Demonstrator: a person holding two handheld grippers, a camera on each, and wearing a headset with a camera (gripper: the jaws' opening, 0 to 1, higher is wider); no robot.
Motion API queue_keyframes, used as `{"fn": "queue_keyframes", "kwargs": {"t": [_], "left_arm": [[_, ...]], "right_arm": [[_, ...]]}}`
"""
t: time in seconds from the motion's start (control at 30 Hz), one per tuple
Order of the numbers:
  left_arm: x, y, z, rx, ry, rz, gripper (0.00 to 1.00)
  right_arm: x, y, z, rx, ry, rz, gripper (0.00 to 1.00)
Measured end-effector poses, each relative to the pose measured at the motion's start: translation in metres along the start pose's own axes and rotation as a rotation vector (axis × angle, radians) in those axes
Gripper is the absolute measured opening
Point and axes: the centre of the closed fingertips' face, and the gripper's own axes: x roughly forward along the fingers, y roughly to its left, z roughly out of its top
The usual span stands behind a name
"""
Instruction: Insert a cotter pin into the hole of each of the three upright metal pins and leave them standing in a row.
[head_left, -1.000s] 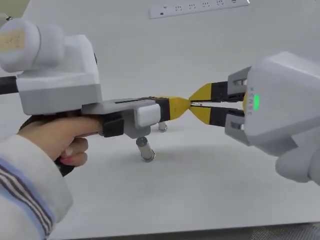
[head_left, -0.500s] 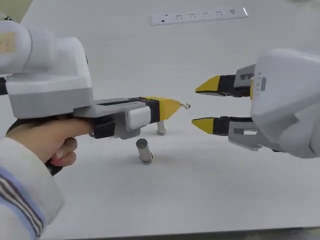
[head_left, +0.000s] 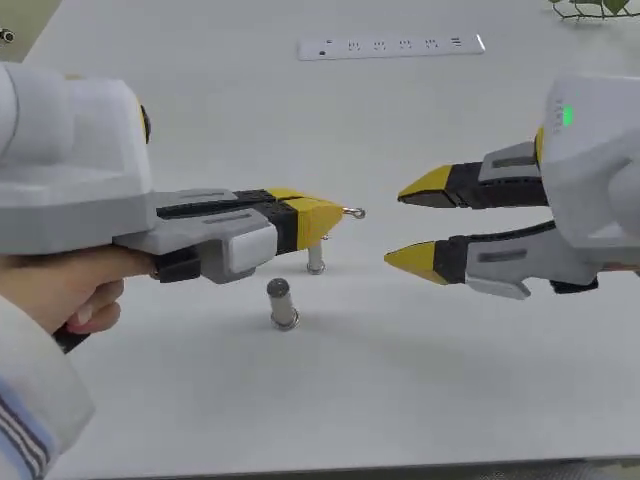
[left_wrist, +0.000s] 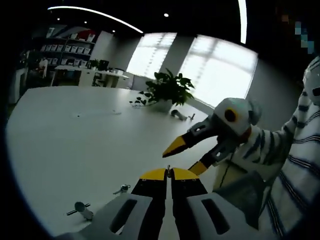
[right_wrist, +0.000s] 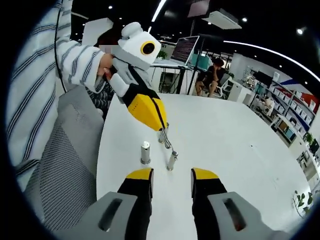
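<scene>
Yellow-tipped right gripper (head_left: 395, 227) just let go, jaws wide, empty; yellow-tipped left gripper (head_left: 335, 215) pinched tight on thin silver cotter pin (head_left: 352, 212). Handover done imo, short upright metal pin (head_left: 316, 258) next.

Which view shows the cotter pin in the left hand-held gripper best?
The right gripper view: the cotter pin juts from the shut left hand-held gripper against the white table. In the head view its looped end pokes past the jaws; in the left gripper view, a sliver between them.
</scene>
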Motion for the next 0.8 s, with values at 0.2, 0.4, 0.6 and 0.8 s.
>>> {"fn": "queue_keyframes", "kwargs": {"t": [0.2,0.4,0.6,0.8], "left_arm": [[0.003,-0.012,-0.004,0.173,0.014,-0.041,0.0],[0.006,-0.019,-0.004,0.273,0.022,-0.065,0.0],[0.007,-0.022,-0.004,0.329,0.029,-0.092,0.0],[0.009,-0.027,-0.007,0.362,0.05,-0.118,0.0]], "right_arm": [[0.002,0.001,0.004,0.077,-0.022,0.067,0.24],[0.002,0.013,0.008,0.102,-0.029,0.136,0.23],[0.007,0.033,0.01,0.11,-0.027,0.2,0.12],[0.007,0.04,0.014,0.114,-0.038,0.217,0.09]]}}
